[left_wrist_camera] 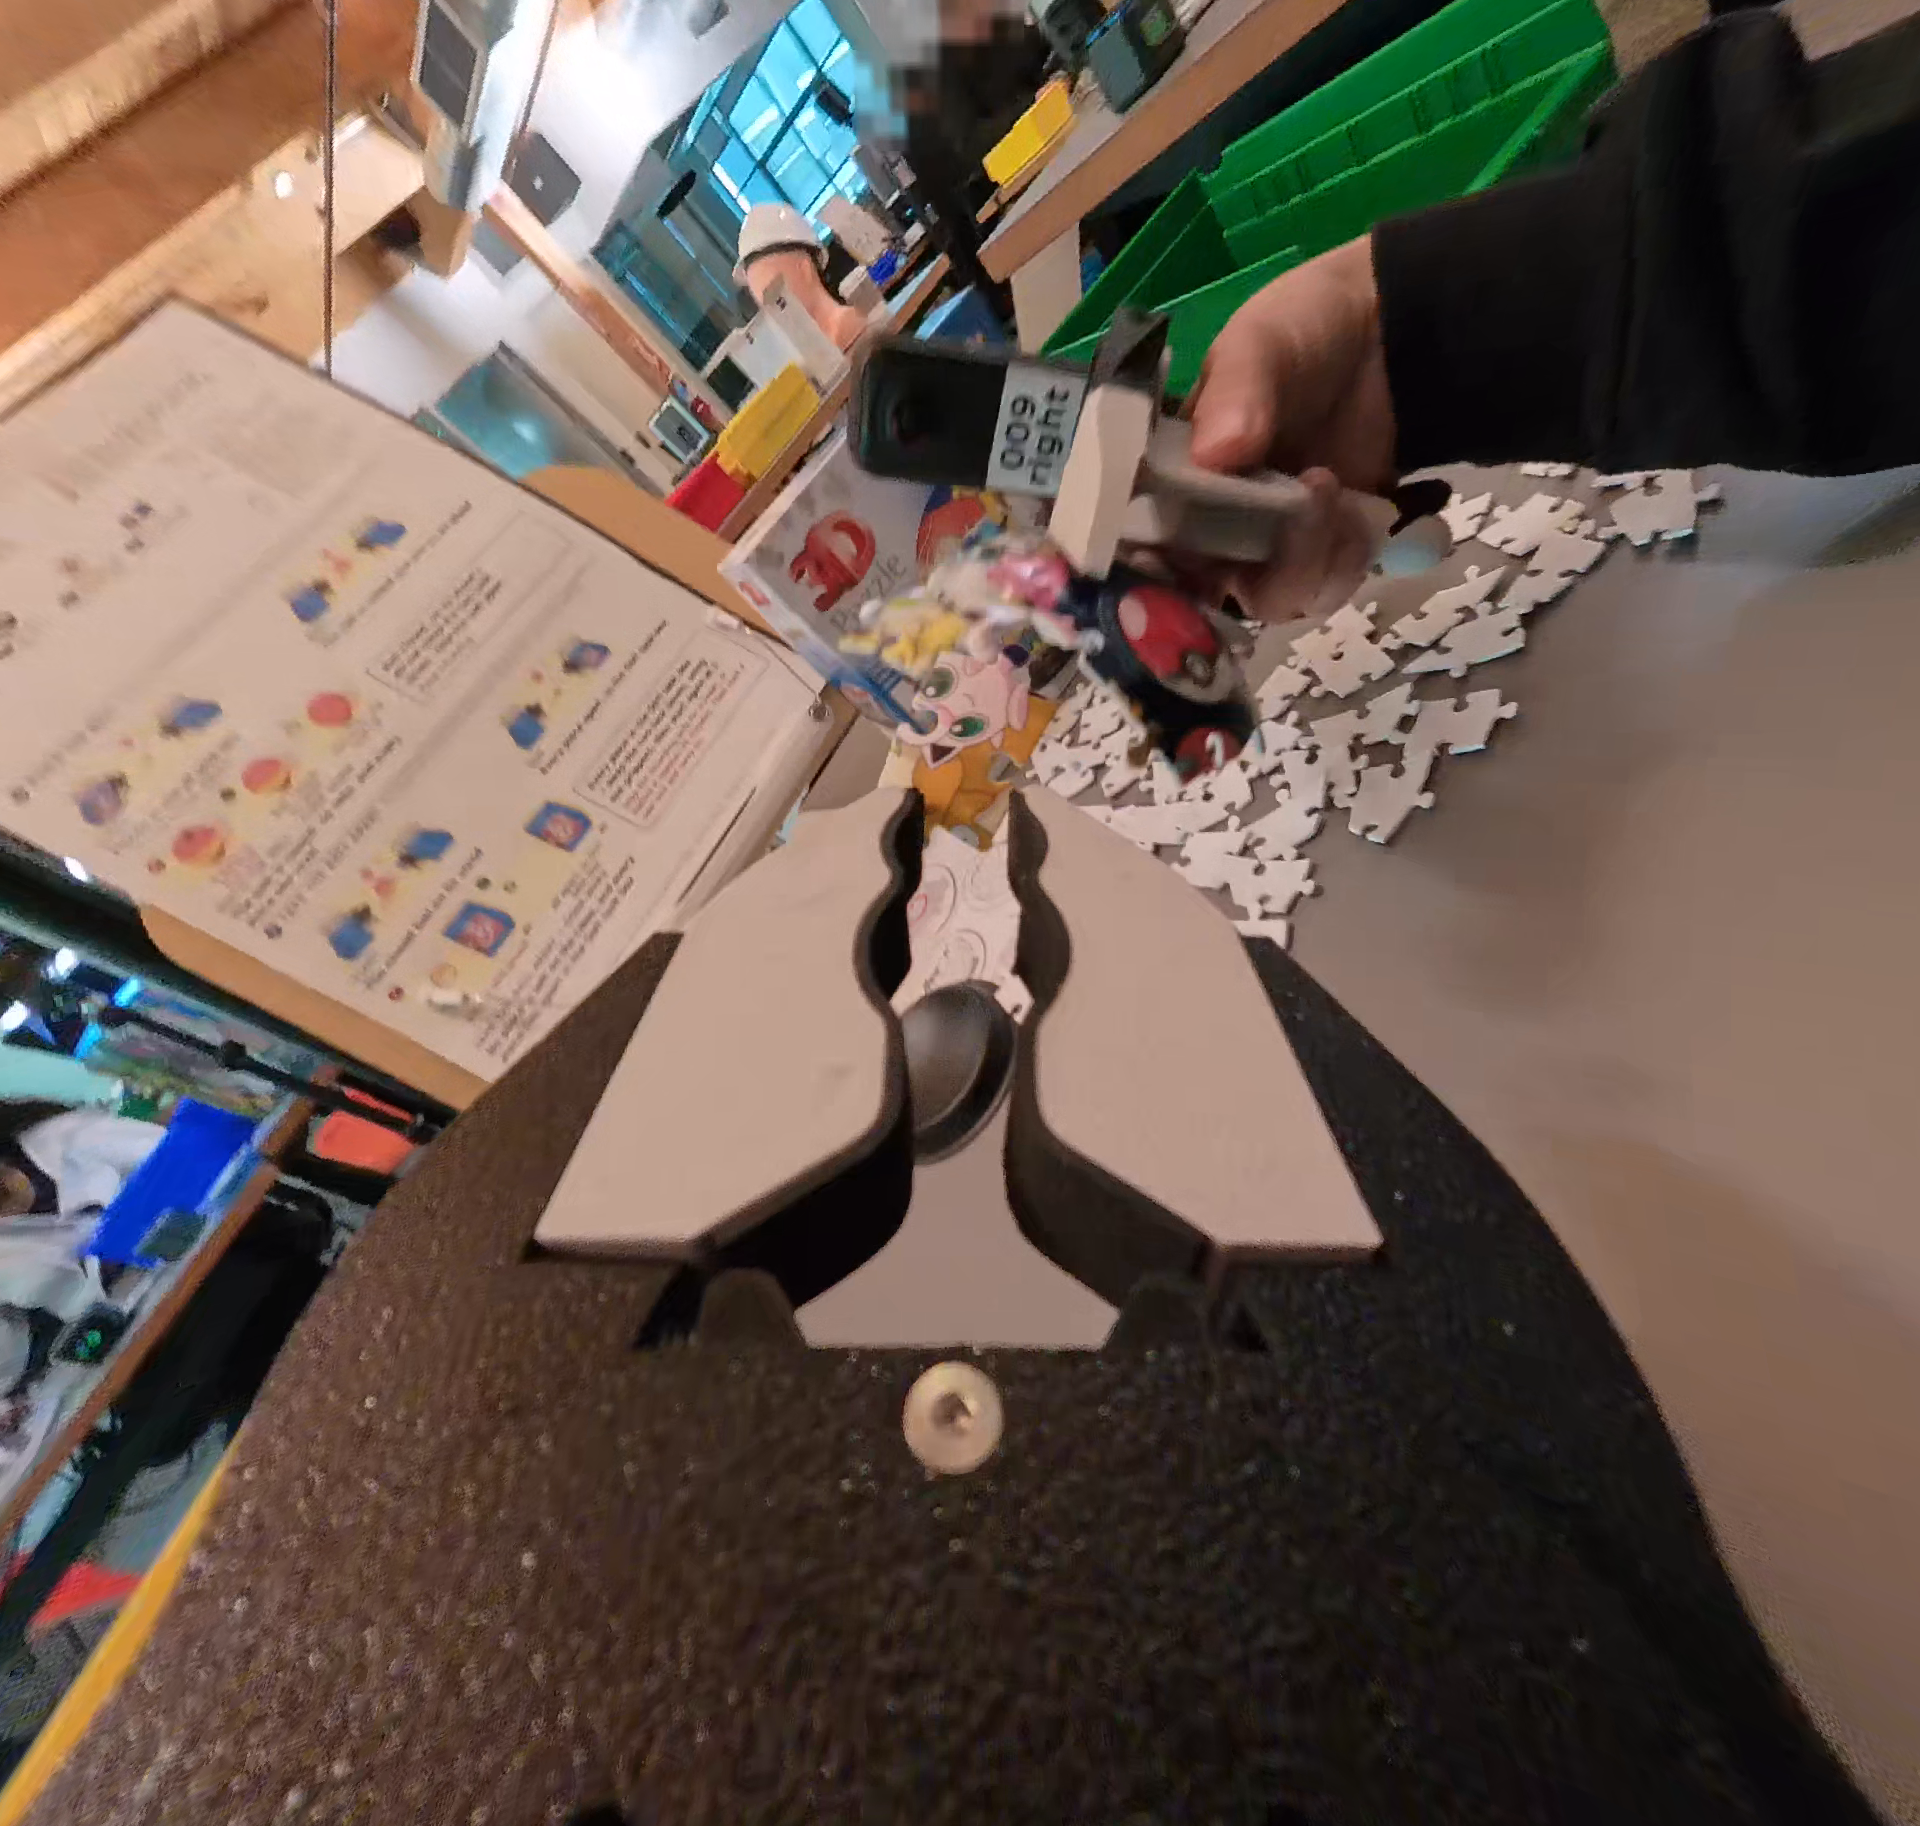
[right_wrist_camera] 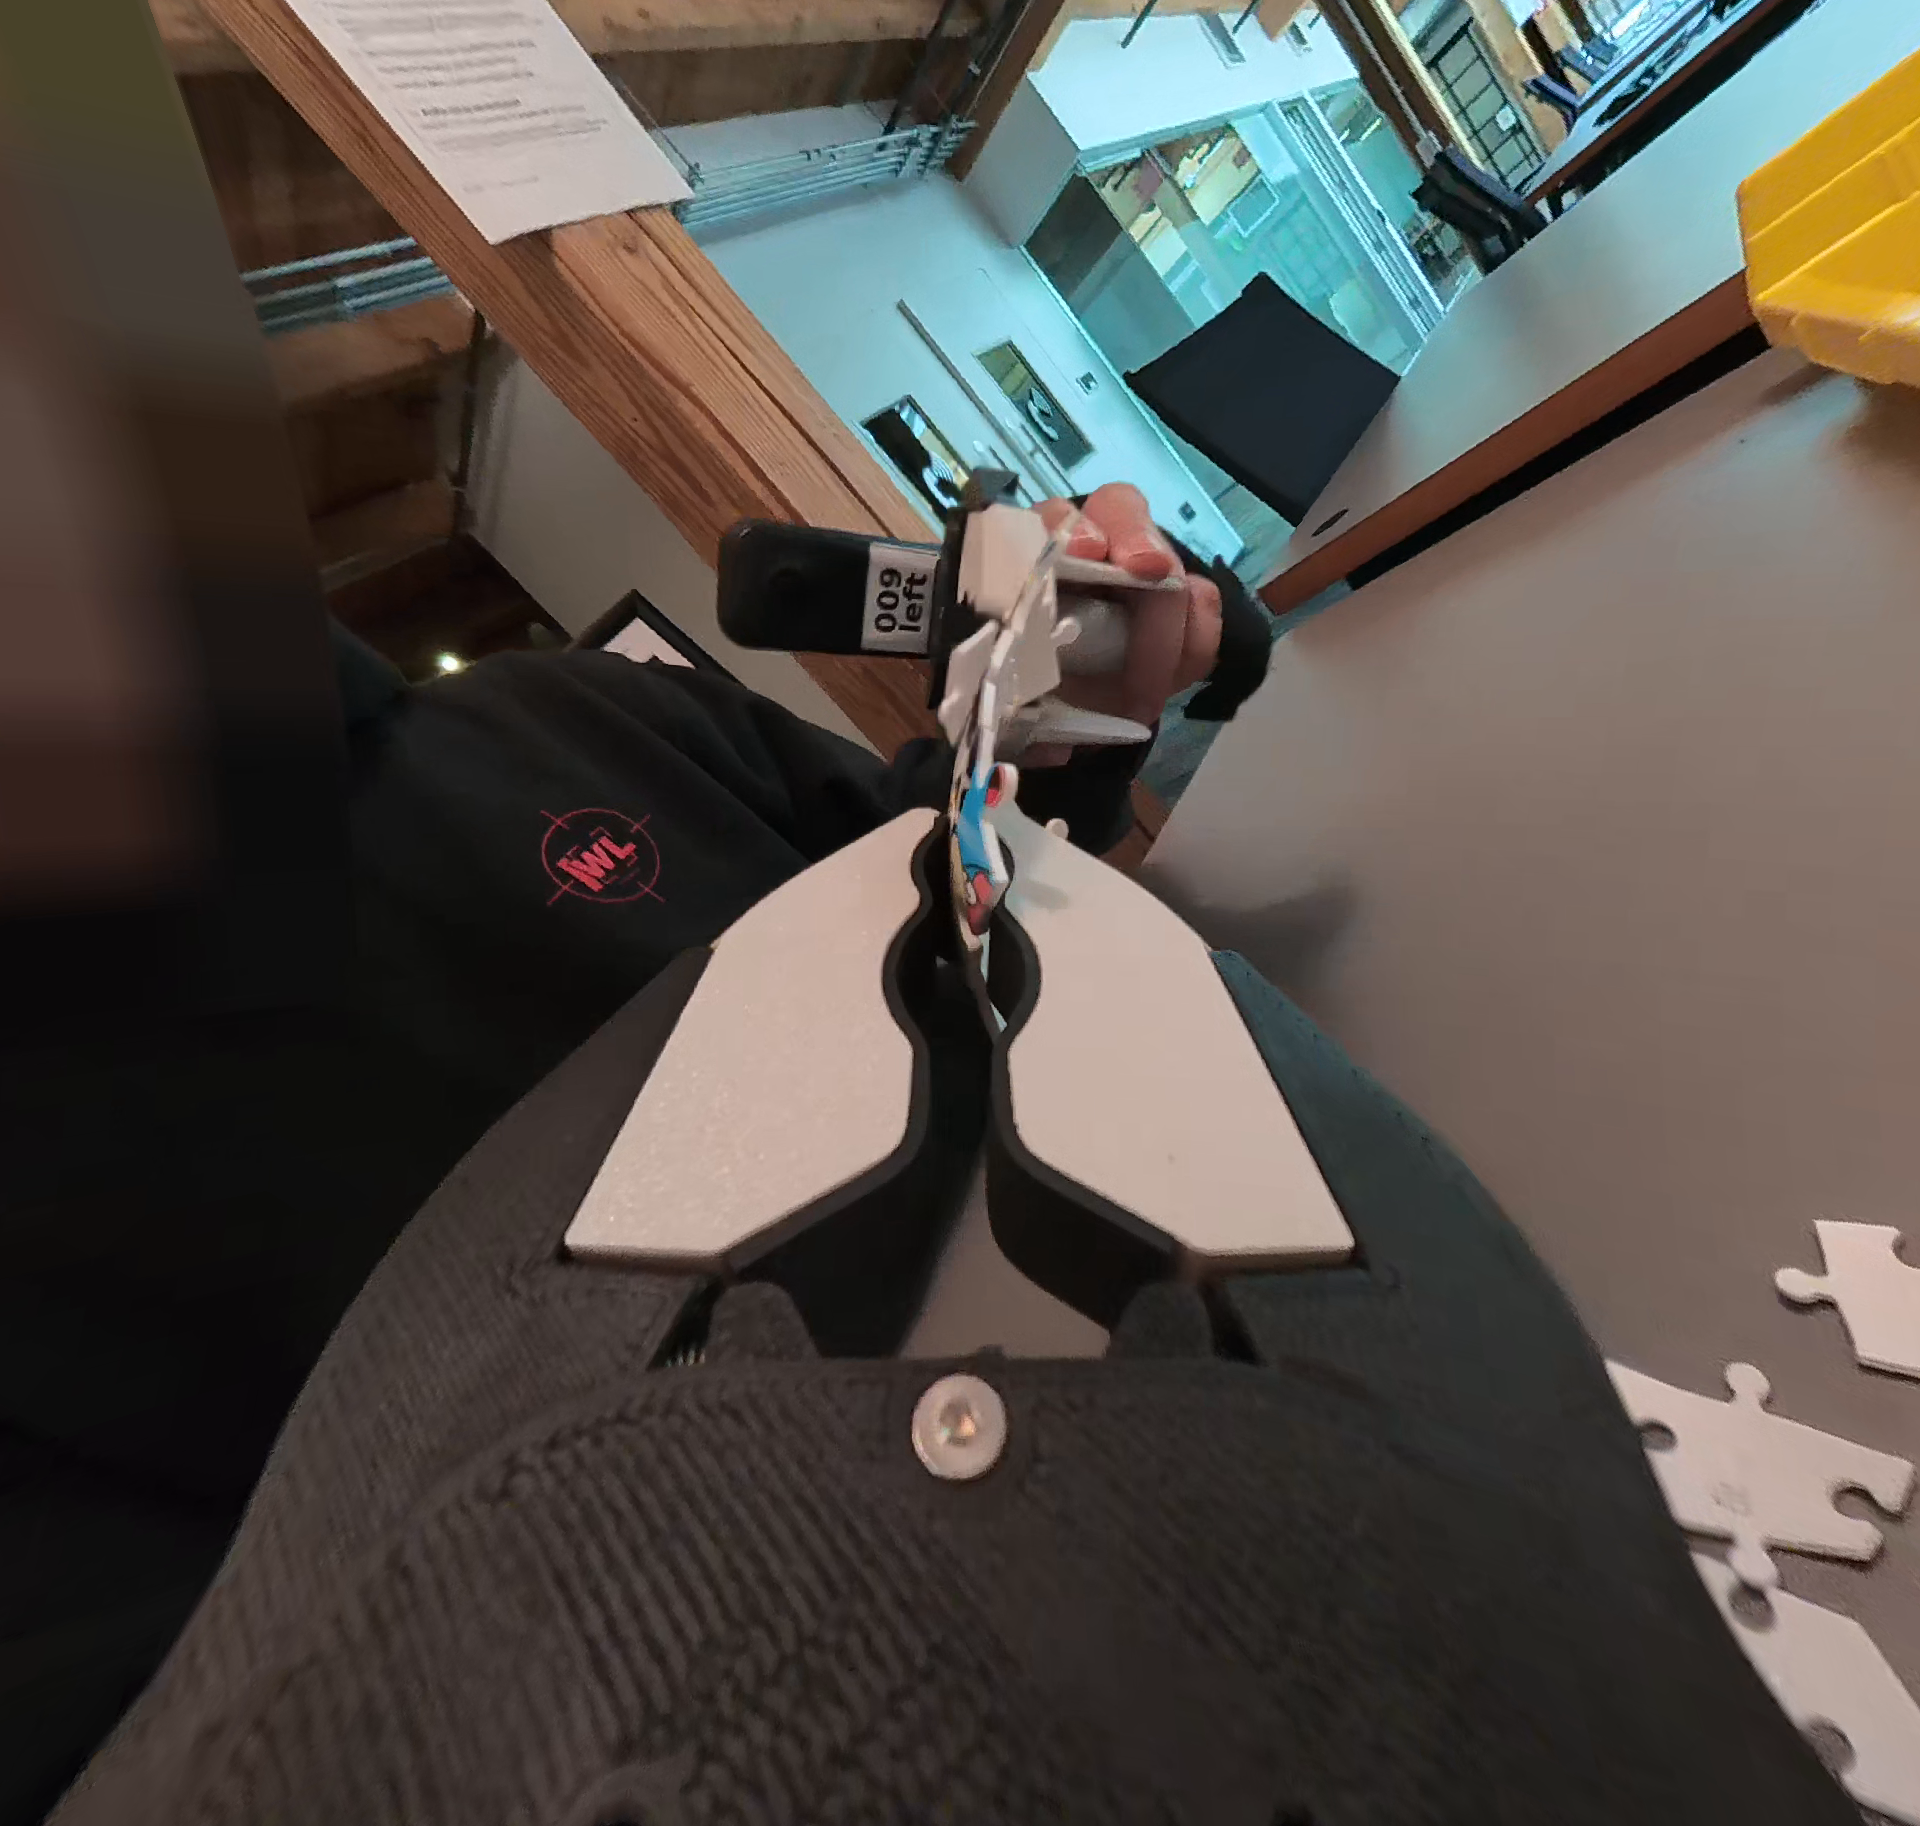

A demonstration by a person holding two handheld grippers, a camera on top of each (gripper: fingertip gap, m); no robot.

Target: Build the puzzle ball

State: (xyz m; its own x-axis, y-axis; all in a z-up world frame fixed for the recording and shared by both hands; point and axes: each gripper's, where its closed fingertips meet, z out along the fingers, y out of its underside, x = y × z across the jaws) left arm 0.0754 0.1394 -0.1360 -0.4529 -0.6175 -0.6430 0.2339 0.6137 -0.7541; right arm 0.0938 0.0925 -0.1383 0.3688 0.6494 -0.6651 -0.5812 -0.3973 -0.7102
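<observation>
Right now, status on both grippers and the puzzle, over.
Left gripper and right gripper both shut on assembled strip, held in the air between them. Loose pieces heaped on table. Box behind strip; nothing blocking.

Two handheld grey-and-black two-finger grippers: the left one (left_wrist_camera: 966, 820) and the right one (right_wrist_camera: 961, 867). One curved strip of joined printed puzzle pieces (left_wrist_camera: 961, 675) is between them. One printed cardboard puzzle box (left_wrist_camera: 831, 550) stands at the grey bench's (left_wrist_camera: 1621, 841) far edge. One heap of loose white jigsaw pieces (left_wrist_camera: 1351, 716), too many to count. One large illustrated instruction sheet (left_wrist_camera: 312, 654). Two yellow plastic bins (left_wrist_camera: 1029, 135), (left_wrist_camera: 769, 415) show farther off.
</observation>
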